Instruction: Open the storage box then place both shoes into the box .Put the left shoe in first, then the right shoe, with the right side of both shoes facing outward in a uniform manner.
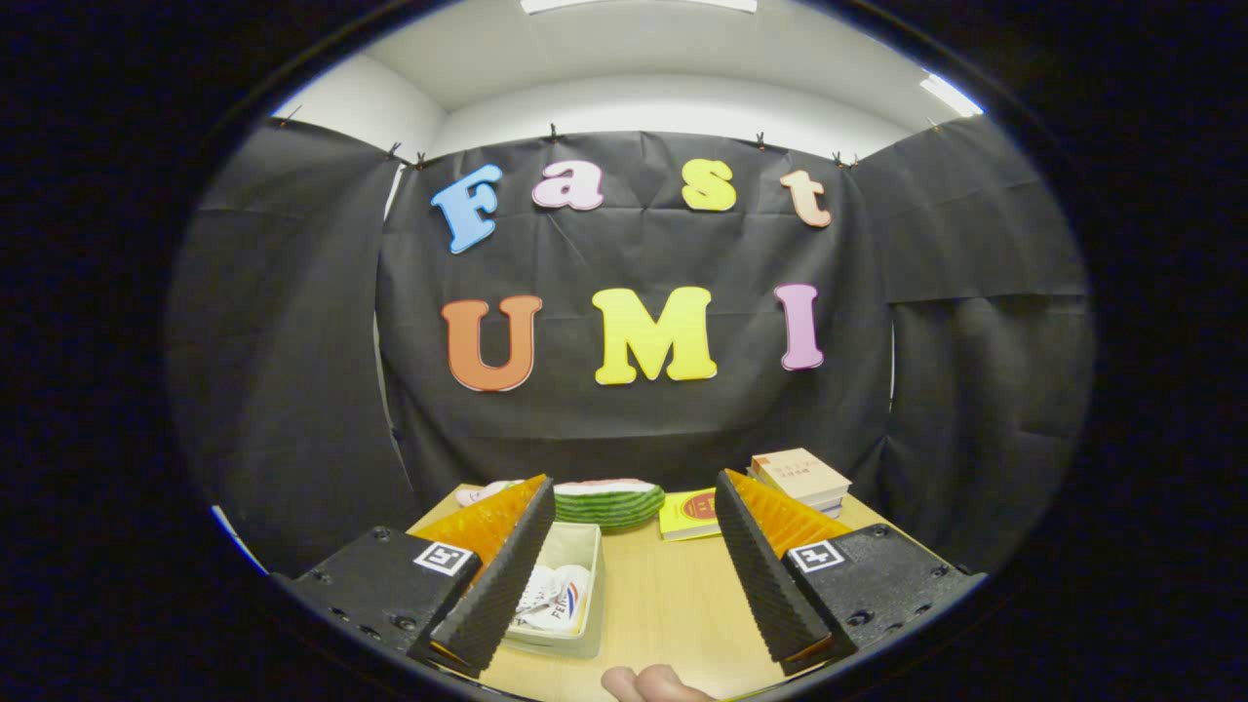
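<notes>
My gripper (pixel 634 483) is open, held above the wooden table (pixel 668 604) with nothing between its fingers. A white storage box (pixel 575 556) stands on the table beside the left finger (pixel 507 565), which hides part of it. The box's top looks open. Inside lies a white shoe (pixel 556 595) with red and blue markings; I cannot tell whether it is the left or the right shoe.
Beyond the fingertips lies a watermelon-slice toy (pixel 609 502), with a yellow book (pixel 690 514) to its right and a stack of books (pixel 799 478) at the far right. Someone's fingertip (pixel 651 684) shows at the near table edge. Black cloth walls close the booth.
</notes>
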